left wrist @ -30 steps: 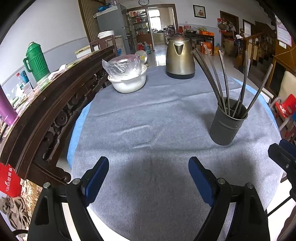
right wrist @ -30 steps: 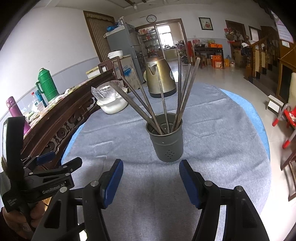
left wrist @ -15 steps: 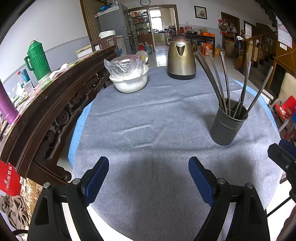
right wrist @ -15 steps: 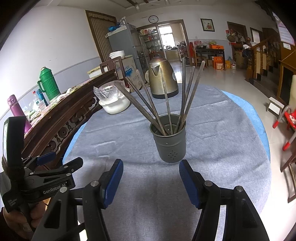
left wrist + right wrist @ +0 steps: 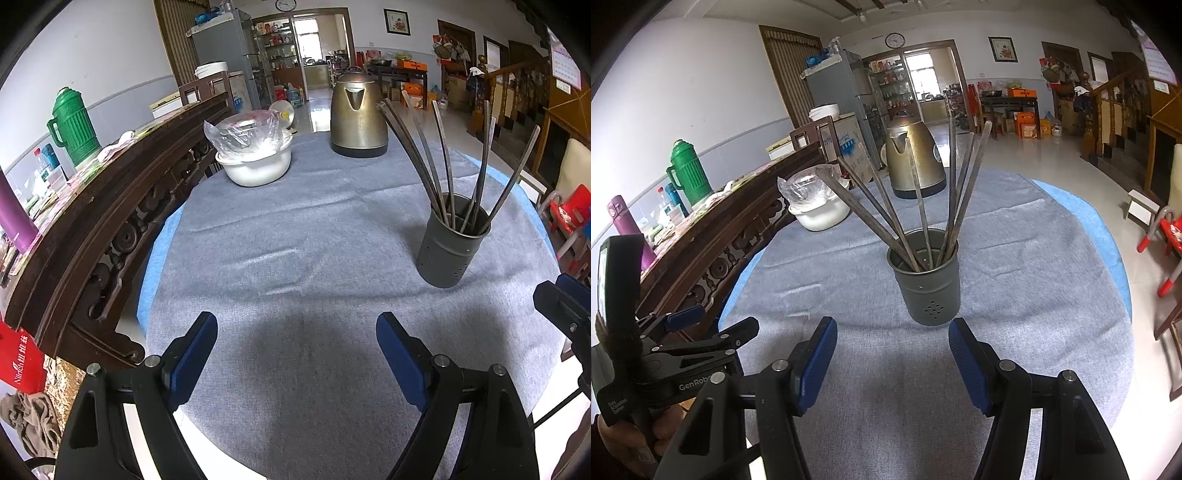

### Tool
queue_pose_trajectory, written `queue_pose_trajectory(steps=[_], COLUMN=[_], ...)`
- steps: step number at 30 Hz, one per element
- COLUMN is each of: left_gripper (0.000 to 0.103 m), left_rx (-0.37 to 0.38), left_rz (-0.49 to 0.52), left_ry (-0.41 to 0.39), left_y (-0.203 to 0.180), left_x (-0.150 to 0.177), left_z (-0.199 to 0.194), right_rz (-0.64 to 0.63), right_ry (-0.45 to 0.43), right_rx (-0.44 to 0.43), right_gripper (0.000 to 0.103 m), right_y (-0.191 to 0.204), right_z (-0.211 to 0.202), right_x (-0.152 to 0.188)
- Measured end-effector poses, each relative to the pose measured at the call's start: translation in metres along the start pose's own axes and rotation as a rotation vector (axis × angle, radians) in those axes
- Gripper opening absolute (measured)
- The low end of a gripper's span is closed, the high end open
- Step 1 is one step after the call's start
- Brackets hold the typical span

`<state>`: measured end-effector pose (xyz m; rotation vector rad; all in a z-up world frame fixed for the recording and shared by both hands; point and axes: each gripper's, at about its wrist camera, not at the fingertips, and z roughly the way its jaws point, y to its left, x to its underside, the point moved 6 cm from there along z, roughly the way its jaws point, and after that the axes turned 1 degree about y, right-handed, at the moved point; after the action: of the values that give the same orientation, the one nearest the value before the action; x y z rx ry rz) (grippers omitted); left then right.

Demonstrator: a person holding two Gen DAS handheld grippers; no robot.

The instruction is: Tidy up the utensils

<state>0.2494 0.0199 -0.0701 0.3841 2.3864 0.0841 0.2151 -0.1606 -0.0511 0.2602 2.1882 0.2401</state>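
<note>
Left wrist view first: the left gripper [image 5: 296, 341] hangs low over the near edge of the round counter [image 5: 280, 258], its blue-padded jaws spread wide with only grey cloth between them. Nothing gripped there. Off at the right edge of that view, a black-and-blue piece of the right gripper [image 5: 565, 306] pokes in.

Over to the right wrist view, and the right gripper [image 5: 892, 349] sits with its jaws parted too, empty, aimed straight at the dark grey perforated metal utensil holder [image 5: 929, 280]. The holder stands upright on the grey cloth just beyond the fingertips, not touching them. Inside it, a bunch of long, thin grey metal utensils [image 5: 923, 206] fans out, handles up, leaning against the rim in several directions. At the lower left of this view a hand [image 5: 626, 439] grips the black handle of the left gripper.

Further back on the counter, to the left, a white plastic bowl covered with a clear plastic bag [image 5: 255, 151] sits near the dark carved wooden rail [image 5: 110, 206]. Beyond that, toward the far edge, a brass-coloured metal electric kettle [image 5: 357, 114] stands well apart from the holder. Past the rail, a green ribbed thermos jug [image 5: 74, 127] stands on a cluttered surface by the wall.
</note>
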Motion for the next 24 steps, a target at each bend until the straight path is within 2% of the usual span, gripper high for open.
queue_pose_trajectory(steps=[24], left_gripper=[0.088], left_rx=[-0.011], left_rz=[0.03], left_ry=[-0.013], left_y=[-0.012], left_x=[-0.003], left_z=[-0.01], right_rz=[0.031], right_ry=[-0.027], right_rx=[-0.008], right_gripper=[0.067], right_y=[-0.013], right_z=[-0.009], right_x=[-0.003])
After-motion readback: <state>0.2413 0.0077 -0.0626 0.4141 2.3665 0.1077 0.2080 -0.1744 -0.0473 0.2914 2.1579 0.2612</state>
